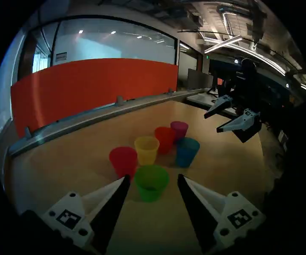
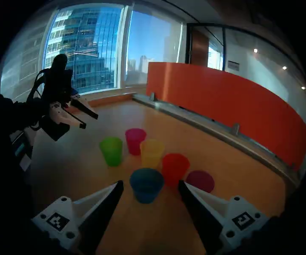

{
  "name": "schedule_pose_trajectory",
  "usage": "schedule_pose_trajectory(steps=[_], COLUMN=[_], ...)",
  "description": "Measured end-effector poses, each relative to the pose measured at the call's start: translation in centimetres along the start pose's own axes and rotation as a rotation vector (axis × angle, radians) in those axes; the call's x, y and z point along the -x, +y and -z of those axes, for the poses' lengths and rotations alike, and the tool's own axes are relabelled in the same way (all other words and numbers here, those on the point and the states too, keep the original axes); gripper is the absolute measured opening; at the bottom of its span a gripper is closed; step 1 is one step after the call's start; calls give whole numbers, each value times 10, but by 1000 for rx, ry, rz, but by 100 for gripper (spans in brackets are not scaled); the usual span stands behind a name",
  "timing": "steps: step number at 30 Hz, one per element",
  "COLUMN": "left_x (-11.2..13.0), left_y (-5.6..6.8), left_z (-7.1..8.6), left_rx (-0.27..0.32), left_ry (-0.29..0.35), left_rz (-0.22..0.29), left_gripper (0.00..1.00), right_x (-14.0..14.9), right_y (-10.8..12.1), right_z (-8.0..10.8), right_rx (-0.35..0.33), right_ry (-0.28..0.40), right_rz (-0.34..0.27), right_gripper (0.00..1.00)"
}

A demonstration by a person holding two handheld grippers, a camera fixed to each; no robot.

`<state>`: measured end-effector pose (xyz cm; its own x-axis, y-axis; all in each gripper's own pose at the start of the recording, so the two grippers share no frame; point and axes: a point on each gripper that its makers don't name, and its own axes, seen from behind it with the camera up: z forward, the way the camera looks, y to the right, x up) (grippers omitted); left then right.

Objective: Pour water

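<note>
Several coloured plastic cups stand in a tight cluster on a wooden table (image 1: 221, 170). My left gripper (image 1: 153, 178) is open, and the green cup (image 1: 151, 182) sits between its fingertips without touching them. Behind it stand a red cup (image 1: 123, 160), a yellow cup (image 1: 147, 149), an orange cup (image 1: 165, 139), a purple cup (image 1: 179, 129) and a blue cup (image 1: 187, 151). My right gripper (image 2: 150, 183) is open too, with the blue cup (image 2: 146, 184) just ahead between its tips. The green cup (image 2: 111, 150) stands farther off to the left. Each gripper appears across the table from the other, right gripper (image 1: 211, 123) and left gripper (image 2: 90, 122), both hovering open.
An orange partition (image 1: 97, 89) with a metal rail runs along the table's far edge. Large windows (image 2: 89, 51) stand behind the left gripper. Bare tabletop (image 2: 233, 170) surrounds the cup cluster. A dark-sleeved arm holds each far gripper.
</note>
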<state>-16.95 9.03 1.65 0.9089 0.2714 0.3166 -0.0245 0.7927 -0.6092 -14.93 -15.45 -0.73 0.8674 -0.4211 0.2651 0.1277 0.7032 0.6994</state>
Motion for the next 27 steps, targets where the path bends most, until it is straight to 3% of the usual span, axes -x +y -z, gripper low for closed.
schedule_pose_trajectory(steps=[12,27], left_x=[36,68], left_y=[6,-1], left_z=[-17,-37], left_rx=[38,36], left_ry=[-89,-183], left_rz=[-13,-15], left_gripper=[82,82], right_x=[32,49], right_y=[-2,-9], right_z=[-29,-58], right_rx=[-21,-49], right_ry=[-60,-93], right_rz=[2,-4], right_gripper=[100,100])
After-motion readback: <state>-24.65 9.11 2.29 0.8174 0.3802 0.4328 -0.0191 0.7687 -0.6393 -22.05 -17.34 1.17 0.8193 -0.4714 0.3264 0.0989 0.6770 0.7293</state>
